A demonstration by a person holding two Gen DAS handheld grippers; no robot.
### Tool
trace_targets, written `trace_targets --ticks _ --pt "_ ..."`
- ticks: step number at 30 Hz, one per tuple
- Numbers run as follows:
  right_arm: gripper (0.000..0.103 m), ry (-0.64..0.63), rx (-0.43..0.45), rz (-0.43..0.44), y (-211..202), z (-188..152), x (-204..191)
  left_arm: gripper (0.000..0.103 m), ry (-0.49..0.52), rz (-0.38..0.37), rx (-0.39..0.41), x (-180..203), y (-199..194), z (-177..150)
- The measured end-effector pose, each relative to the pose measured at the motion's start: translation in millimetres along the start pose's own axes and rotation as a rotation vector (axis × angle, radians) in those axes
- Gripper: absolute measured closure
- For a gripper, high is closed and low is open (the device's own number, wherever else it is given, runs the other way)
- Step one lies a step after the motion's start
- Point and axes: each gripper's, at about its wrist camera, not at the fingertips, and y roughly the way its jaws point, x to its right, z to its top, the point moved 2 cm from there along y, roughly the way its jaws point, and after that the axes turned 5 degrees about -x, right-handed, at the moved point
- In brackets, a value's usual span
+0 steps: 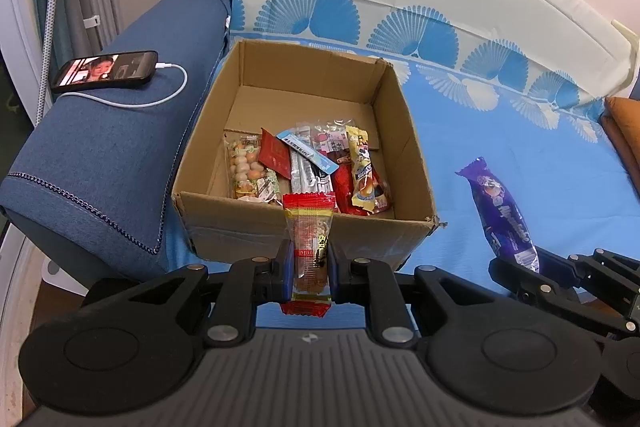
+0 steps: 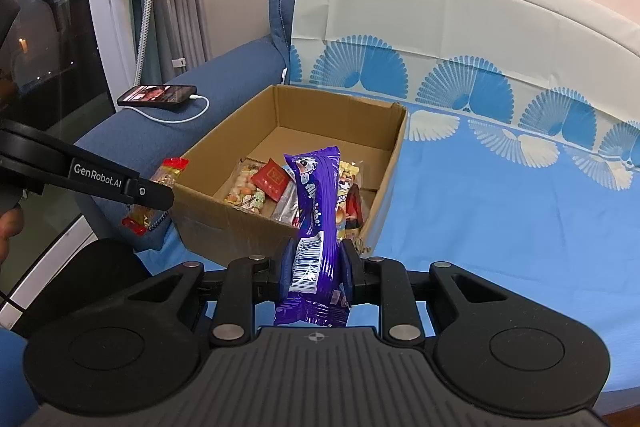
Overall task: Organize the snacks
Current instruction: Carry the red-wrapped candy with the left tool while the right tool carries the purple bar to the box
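Observation:
An open cardboard box (image 1: 304, 231) (image 2: 224, 219) stands on the blue sofa cover, with several snack packets (image 1: 308, 163) (image 2: 260, 187) lying in its near half. My left gripper (image 1: 310, 265) is shut on a red-ended clear snack packet (image 1: 308, 227), held upright just before the box's near wall. From the right wrist view that packet (image 2: 168, 179) hangs at the box's left corner. My right gripper (image 2: 316, 267) is shut on a purple snack packet (image 2: 316, 203) (image 1: 500, 211), upright, near the box's front right corner.
A phone (image 1: 106, 69) (image 2: 158, 95) on a white charging cable lies on the blue sofa armrest (image 1: 100, 155) left of the box. The patterned cover (image 1: 520, 155) stretches right of the box. An orange cushion (image 1: 624, 131) sits at the far right. A window and curtain are at left.

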Motion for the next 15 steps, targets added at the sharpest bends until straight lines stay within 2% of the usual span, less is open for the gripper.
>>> trace_targets --ticks 6,15 --pt "0.077 0.007 -0.014 0.005 6.3 1.4 3.3 0.084 -0.001 0.009 -0.010 -0.9 6.2 5.8" --pt "0.077 0.033 -0.025 -0.005 22.2 12.7 10.4 0.084 -0.015 0.024 0.007 -8.4 16.3 34.6"
